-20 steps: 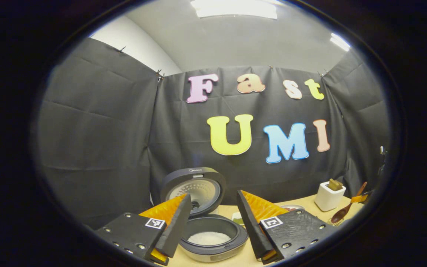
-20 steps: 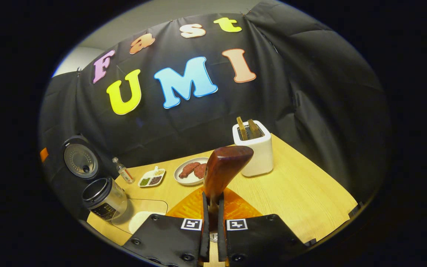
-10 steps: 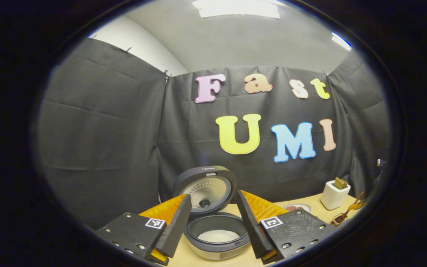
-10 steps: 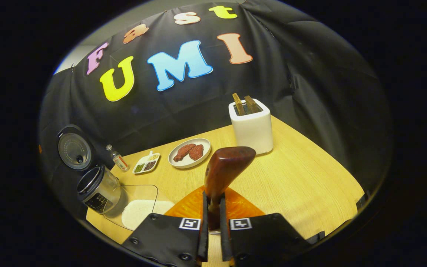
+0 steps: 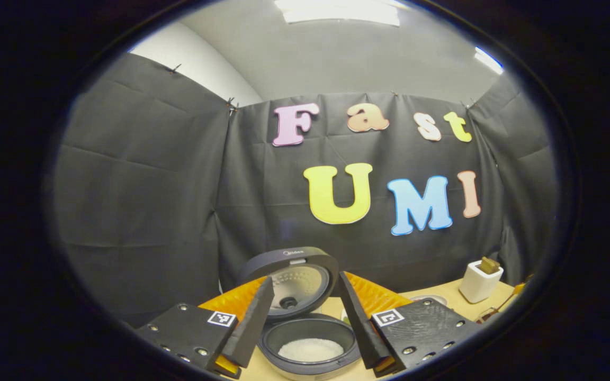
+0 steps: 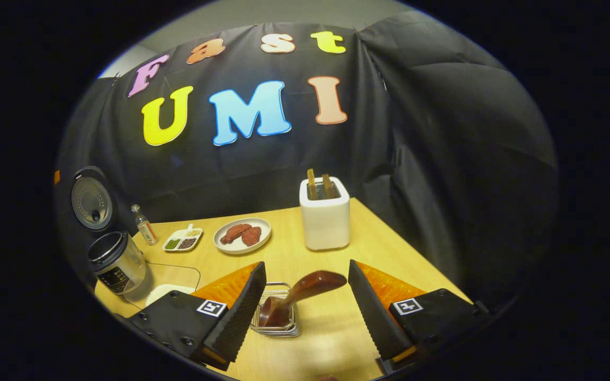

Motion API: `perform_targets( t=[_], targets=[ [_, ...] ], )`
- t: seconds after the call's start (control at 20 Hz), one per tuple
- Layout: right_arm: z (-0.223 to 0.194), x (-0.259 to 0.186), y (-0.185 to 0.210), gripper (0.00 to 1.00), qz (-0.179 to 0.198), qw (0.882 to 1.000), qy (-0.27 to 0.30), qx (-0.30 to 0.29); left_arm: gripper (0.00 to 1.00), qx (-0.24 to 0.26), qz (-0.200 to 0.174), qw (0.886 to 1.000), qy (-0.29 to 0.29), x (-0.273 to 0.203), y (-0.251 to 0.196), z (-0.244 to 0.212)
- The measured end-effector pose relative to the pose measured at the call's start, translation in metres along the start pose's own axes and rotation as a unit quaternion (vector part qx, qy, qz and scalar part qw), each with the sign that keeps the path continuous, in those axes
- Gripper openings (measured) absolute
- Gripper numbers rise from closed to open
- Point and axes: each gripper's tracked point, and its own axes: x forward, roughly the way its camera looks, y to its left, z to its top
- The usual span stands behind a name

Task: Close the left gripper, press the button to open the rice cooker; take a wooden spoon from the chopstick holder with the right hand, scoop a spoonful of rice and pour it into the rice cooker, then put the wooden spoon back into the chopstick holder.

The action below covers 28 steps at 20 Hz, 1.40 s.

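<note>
In the left gripper view the rice cooker (image 5: 309, 365) stands open with its lid (image 5: 289, 275) tipped up and white rice in the pot. My left gripper (image 5: 306, 279) hangs open just in front of it, holding nothing. In the right gripper view the dark wooden spoon (image 6: 305, 288) leans in the wire chopstick holder (image 6: 276, 323) on the table. My right gripper (image 6: 306, 269) is open around it, and neither finger touches the spoon. The cooker (image 6: 113, 260) shows far left in that view, lid (image 6: 90, 198) raised.
A clear rice container (image 6: 170, 286) lies beside the cooker. Behind it are a small bottle (image 6: 143, 225), a divided dish (image 6: 182, 241) and a plate of meat (image 6: 241, 235). A white toaster (image 6: 325, 214) holding toast stands near the back wall. The wooden table (image 6: 405, 264) ends at the right.
My right gripper opened and let go of the spoon, which now leans in the wire holder; the gripper drew back a little. The left gripper stayed open and only drifted slightly.
</note>
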Motion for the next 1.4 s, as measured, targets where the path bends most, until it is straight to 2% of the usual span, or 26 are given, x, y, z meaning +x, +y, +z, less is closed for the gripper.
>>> perform_targets(
  t=[0.15, 0.35, 0.5, 0.7, 0.85, 1.0, 1.4],
  targets=[
    [0.029, -0.020, -0.008, 0.98, -0.031, 0.998, -0.042, -0.020, 0.77, -0.001, -0.002, 1.000, -0.011, 0.033, 0.004, 0.016],
    [0.056, -0.032, -0.005, 0.98, -0.049, 0.996, -0.073, -0.019, 0.77, 0.002, 0.014, 1.000, -0.016, 0.089, 0.021, 0.029],
    [0.066, -0.024, 0.002, 0.98, -0.060, 0.995, -0.081, -0.015, 0.77, -0.015, 0.016, 1.000, -0.006, 0.130, 0.032, 0.019],
    [0.066, -0.027, 0.008, 0.98, -0.065, 0.994, -0.082, -0.022, 0.77, -0.012, 0.029, 0.999, 0.015, 0.167, 0.046, -0.002],
    [0.062, -0.027, 0.014, 0.98, -0.061, 0.995, -0.075, -0.030, 0.78, -0.024, 0.027, 0.999, 0.040, 0.170, 0.051, -0.022],
    [0.064, -0.027, 0.020, 0.98, -0.051, 0.995, -0.075, -0.034, 0.79, -0.031, 0.025, 0.999, 0.035, 0.163, 0.049, -0.024],
    [0.062, -0.026, 0.039, 0.98, -0.005, 0.996, -0.075, -0.057, 0.80, -0.035, 0.004, 0.998, 0.042, 0.115, 0.024, -0.038]
  ],
)
